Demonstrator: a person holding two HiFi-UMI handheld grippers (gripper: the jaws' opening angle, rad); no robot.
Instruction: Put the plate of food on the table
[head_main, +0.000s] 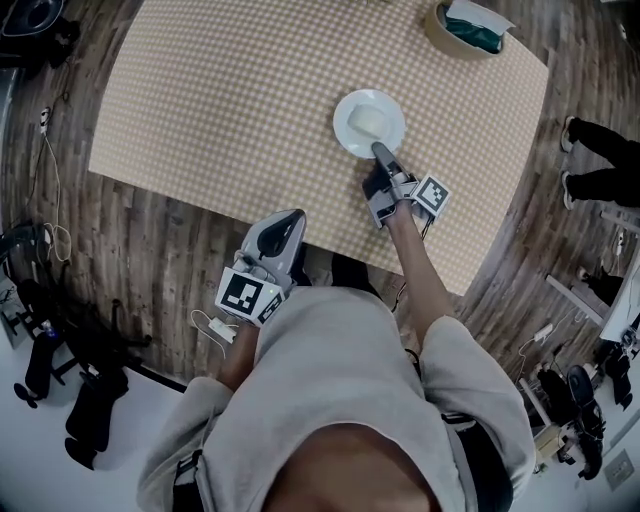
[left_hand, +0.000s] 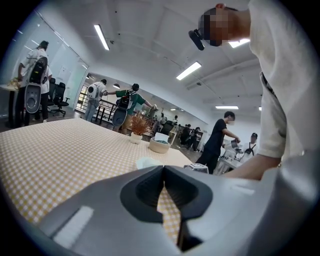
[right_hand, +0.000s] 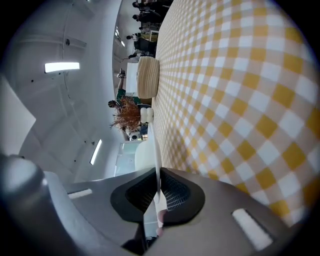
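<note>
Right gripper (right_hand: 159, 171): its fingers are pressed almost together on the near rim of the plate (head_main: 393, 107). The right gripper view shows the thin white rim edge-on, pinched between the 2 pads. The head view shows only the fingertips meeting the rim.
Plate: it lies straight ahead of the right fingertips, over the checked cloth of the table (head_main: 200, 90). From where I stand I cannot tell whether its base touches the cloth.
Food (head_main: 367, 122): a pale lump on the plate, just beyond the right fingertips. The head view shows it from above, and the right gripper view shows it as a rounded shape beside the rim.
Left gripper (left_hand: 163, 168): its 2 fingers are closed against each other with nothing between them, which only the left gripper view makes plain. The head view places it at the table's near edge, well apart from the plate.
Basket (head_main: 462, 30): well beyond the right fingertips at the table's far edge, with something teal inside.
Dried plant (left_hand: 137, 125): beyond the basket, seen in both gripper views but not from the head.
Bystanders (left_hand: 125, 102): several stand past the table in the left gripper view. The head view catches just 1 pair of dark-clad legs (head_main: 600, 160) to the right.
</note>
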